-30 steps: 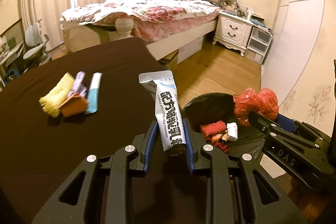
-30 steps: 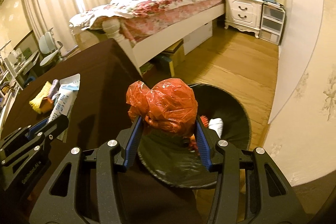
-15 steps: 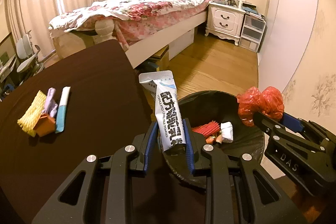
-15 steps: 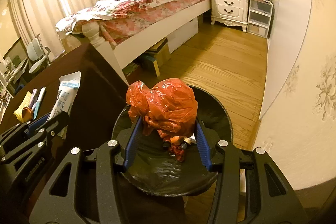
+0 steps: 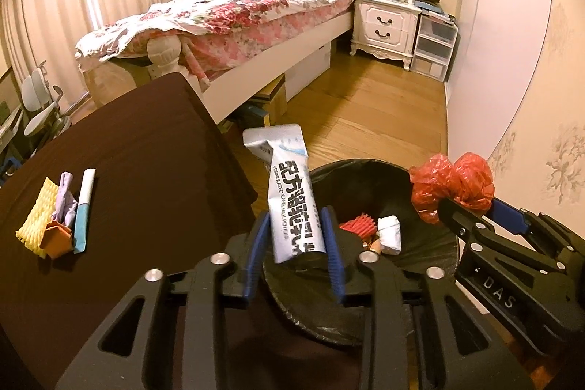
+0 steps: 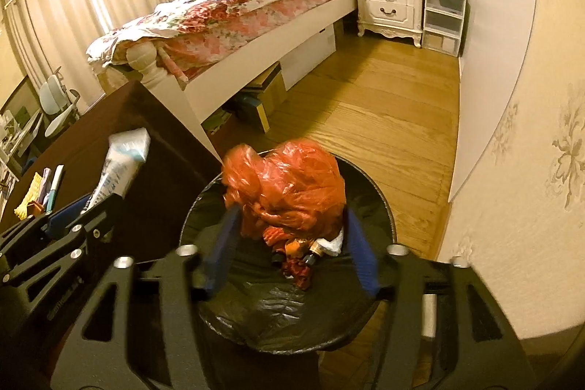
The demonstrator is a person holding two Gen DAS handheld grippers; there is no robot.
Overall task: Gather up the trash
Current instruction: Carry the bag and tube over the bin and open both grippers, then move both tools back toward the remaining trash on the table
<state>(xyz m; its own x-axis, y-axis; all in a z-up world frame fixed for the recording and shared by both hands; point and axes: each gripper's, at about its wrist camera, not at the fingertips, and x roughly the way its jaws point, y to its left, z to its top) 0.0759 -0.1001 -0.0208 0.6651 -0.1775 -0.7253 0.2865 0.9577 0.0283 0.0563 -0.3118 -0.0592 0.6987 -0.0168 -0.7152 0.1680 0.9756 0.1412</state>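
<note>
A white packet with black lettering (image 5: 292,203) stands upright between the blue pads of my left gripper (image 5: 296,212). Its jaws are opening, with thin gaps beside the packet. It hangs over the near rim of the black-lined bin (image 5: 431,178). In the right wrist view my right gripper (image 6: 292,212) is above the bin (image 6: 376,192). Its jaws are opening around a crumpled red plastic bag (image 6: 289,181), which is blurred. Inside the bin lie a red ridged piece (image 5: 356,223) and a white wad (image 5: 389,234).
On the dark brown table (image 5: 146,170) at left lie a yellow foam net (image 5: 34,220), an orange scrap (image 5: 55,236), a purple wrapper (image 5: 65,196) and a blue-white wrapper (image 5: 82,207). A bed (image 5: 237,10), a nightstand (image 5: 384,24) and a wall (image 5: 530,97) surround the wooden floor.
Both grippers have moved off the table edge to above the bin. Both pairs of jaws have widened, and the red bag now looks blurred and looser.
</note>
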